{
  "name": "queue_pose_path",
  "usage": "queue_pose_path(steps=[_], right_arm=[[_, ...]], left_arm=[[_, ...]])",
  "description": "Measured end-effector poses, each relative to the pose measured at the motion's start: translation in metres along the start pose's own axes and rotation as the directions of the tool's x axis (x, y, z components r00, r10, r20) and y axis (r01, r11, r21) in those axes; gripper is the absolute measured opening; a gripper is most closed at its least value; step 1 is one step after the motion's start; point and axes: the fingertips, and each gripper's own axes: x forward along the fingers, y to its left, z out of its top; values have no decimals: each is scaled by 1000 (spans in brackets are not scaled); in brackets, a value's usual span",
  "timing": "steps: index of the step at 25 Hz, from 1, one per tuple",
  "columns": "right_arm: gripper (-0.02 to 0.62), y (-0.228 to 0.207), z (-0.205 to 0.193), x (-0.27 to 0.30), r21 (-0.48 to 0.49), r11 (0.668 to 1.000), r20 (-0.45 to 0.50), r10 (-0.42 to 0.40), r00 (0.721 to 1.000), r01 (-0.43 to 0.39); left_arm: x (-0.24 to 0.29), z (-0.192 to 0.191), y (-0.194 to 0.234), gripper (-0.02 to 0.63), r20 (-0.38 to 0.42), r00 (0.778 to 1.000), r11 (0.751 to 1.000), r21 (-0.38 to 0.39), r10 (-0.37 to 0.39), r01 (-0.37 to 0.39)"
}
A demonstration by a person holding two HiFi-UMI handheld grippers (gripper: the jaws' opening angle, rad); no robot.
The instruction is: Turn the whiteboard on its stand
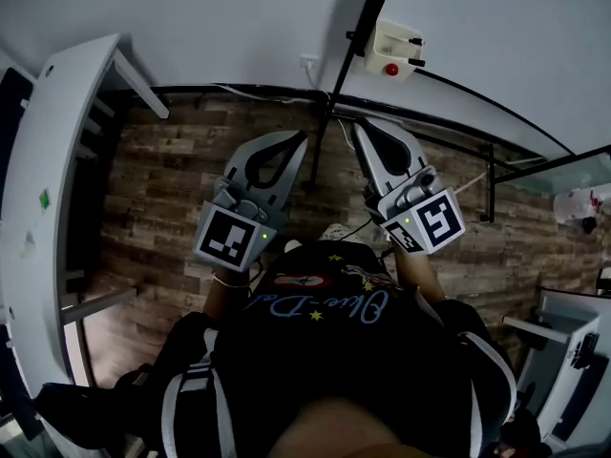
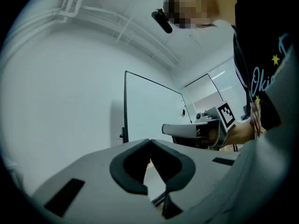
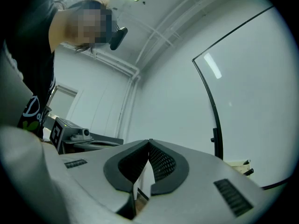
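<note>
The whiteboard (image 1: 506, 36) stands ahead of me in a black frame, its side post (image 1: 355, 41) crossing the top of the head view. A small tray (image 1: 396, 48) with a red piece hangs on it. The board also shows in the left gripper view (image 2: 152, 113) and at the right of the right gripper view (image 3: 254, 92). My left gripper (image 1: 304, 138) and right gripper (image 1: 357, 126) are held side by side at chest height, pointing toward the board and short of it. Both are shut with nothing between the jaws, which meet at the tips (image 2: 150, 140) (image 3: 149, 141).
The black legs of the stand (image 1: 477, 151) run across the wooden floor (image 1: 162, 189). A white shelf unit (image 1: 57, 160) stands at the left. White furniture (image 1: 563, 342) sits at the lower right, and a glass-topped surface (image 1: 573, 168) lies at the right.
</note>
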Motion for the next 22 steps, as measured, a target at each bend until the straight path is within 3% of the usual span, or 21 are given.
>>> queue_pose_path(steps=[10, 22], right_arm=[[18, -11, -6, 14, 12, 1000, 3, 25, 1000, -25], [18, -59, -15, 23, 36, 999, 3, 18, 1000, -18]], left_arm=[[15, -5, 12, 25, -13, 1000, 1000, -12, 2, -2], [64, -11, 22, 25, -43, 999, 1000, -2, -21, 21]])
